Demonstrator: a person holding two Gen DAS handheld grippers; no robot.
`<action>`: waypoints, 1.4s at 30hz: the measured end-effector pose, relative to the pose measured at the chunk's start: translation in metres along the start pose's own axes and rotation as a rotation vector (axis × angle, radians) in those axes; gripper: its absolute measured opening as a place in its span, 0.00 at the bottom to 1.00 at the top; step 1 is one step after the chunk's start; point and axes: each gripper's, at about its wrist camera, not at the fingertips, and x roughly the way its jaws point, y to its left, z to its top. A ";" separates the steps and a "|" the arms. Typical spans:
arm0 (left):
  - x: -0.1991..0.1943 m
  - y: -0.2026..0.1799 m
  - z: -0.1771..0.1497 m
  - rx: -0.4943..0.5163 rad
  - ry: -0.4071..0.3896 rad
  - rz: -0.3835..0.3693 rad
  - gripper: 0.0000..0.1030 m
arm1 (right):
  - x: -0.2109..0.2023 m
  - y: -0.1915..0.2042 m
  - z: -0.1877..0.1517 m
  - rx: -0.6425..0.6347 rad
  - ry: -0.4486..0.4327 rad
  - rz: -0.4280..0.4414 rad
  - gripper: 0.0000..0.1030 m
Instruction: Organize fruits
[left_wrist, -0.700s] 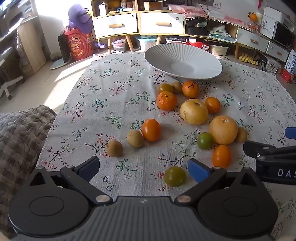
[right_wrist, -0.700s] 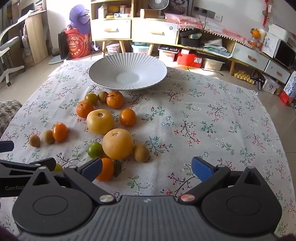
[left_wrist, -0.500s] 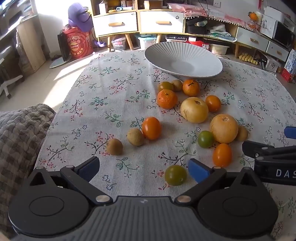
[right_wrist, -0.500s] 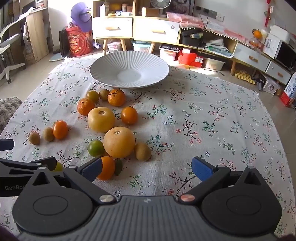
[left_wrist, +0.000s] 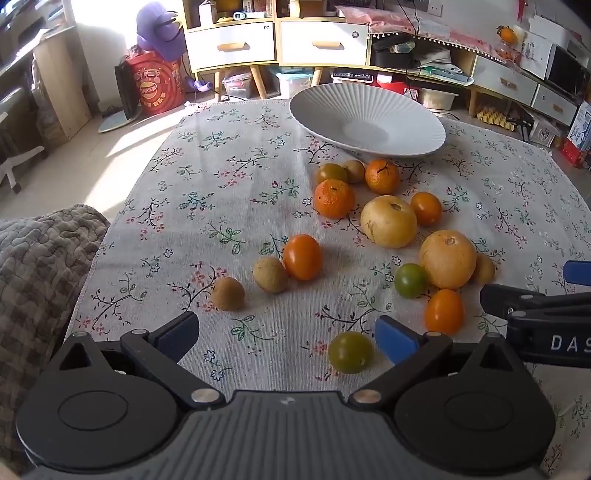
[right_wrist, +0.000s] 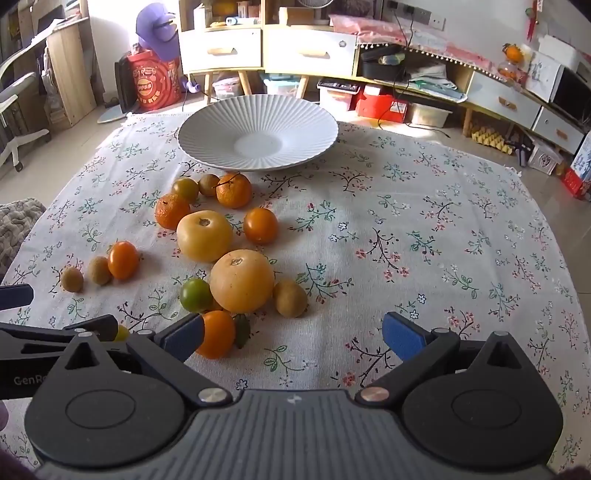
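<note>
Both tools are spread wide and holding nothing. The left tool (left_wrist: 286, 334) hangs low over the near edge of the counter (left_wrist: 229, 177), with a green-yellow fruit (left_wrist: 351, 352) sitting just inside its right finger. The right tool (right_wrist: 293, 338) has an orange fruit (right_wrist: 218, 334) right against its left finger, half hidden behind it. The rest of the fruit is scattered loose on the floral cloth: two big yellow ones (right_wrist: 204, 235) (right_wrist: 242, 280) in the middle, small oranges and brown ones packed around them. The white ribbed plate (right_wrist: 258, 110) sits at the far edge, behind the whole pile. A quilted blanket (left_wrist: 33, 266) is off to the left.
</note>
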 end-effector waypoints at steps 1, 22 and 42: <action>0.000 0.000 0.000 -0.001 0.000 0.000 0.91 | 0.000 0.000 0.000 0.001 0.000 -0.002 1.00; -0.002 0.003 0.000 -0.003 -0.003 -0.007 0.91 | 0.001 -0.001 0.003 0.011 0.000 -0.009 1.00; -0.001 0.003 0.000 0.007 -0.004 -0.010 0.91 | 0.001 -0.002 0.002 0.013 0.002 -0.004 1.00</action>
